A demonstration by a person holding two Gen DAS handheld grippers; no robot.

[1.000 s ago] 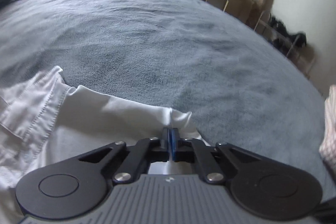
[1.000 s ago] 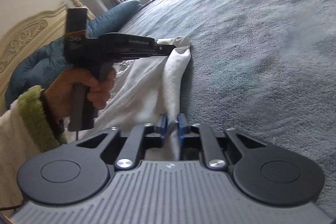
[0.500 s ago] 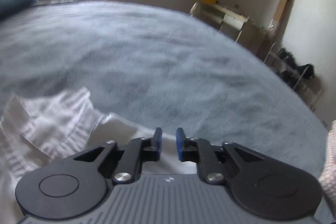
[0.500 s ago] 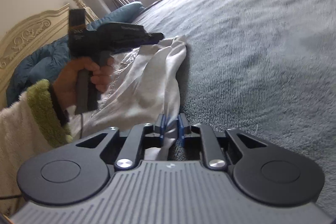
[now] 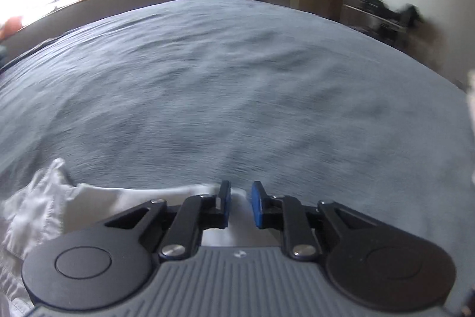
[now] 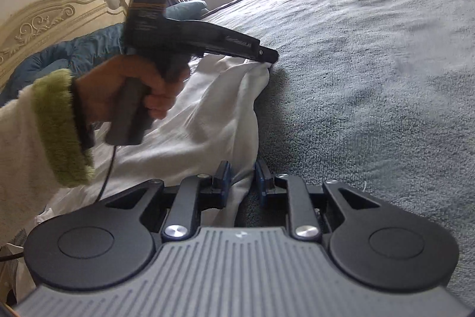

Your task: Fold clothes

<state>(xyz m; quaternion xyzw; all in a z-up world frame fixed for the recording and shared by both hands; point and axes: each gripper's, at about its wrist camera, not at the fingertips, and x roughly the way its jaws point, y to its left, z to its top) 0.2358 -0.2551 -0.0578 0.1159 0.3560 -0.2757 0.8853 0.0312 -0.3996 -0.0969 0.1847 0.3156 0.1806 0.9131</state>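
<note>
Your left gripper (image 5: 240, 204) has its blue pads slightly apart and closing, with a bit of the white cotton garment (image 6: 207, 121) showing in the gap but no pad pressing on it, so count it as let go. In the right wrist view you can see that same gripper (image 6: 268, 57) from the side, its black nose over the far corner of the garment at about twelve o'clock from your right hand.

Your right gripper (image 6: 241, 180) stands narrow too. The near edge of the white cloth runs between its pads and lies against the left one, but the right pad has grey blanket behind it, so nothing is clamped there either.

The garment lies along the grey fleece blanket (image 6: 371, 64) that covers the bed, stretching from your right gripper up to the left one, with the rest bunched out toward nine o'clock under your left hand (image 6: 133, 88) and its green-cuffed fleece sleeve (image 6: 56, 127). A stitched panel (image 5: 32, 213) shows at eight o'clock in the left wrist view.

As I read it, one fold edge has just been laid down and released. The cloth is still rumpled and long, so smoothing and further folds remain.
</note>
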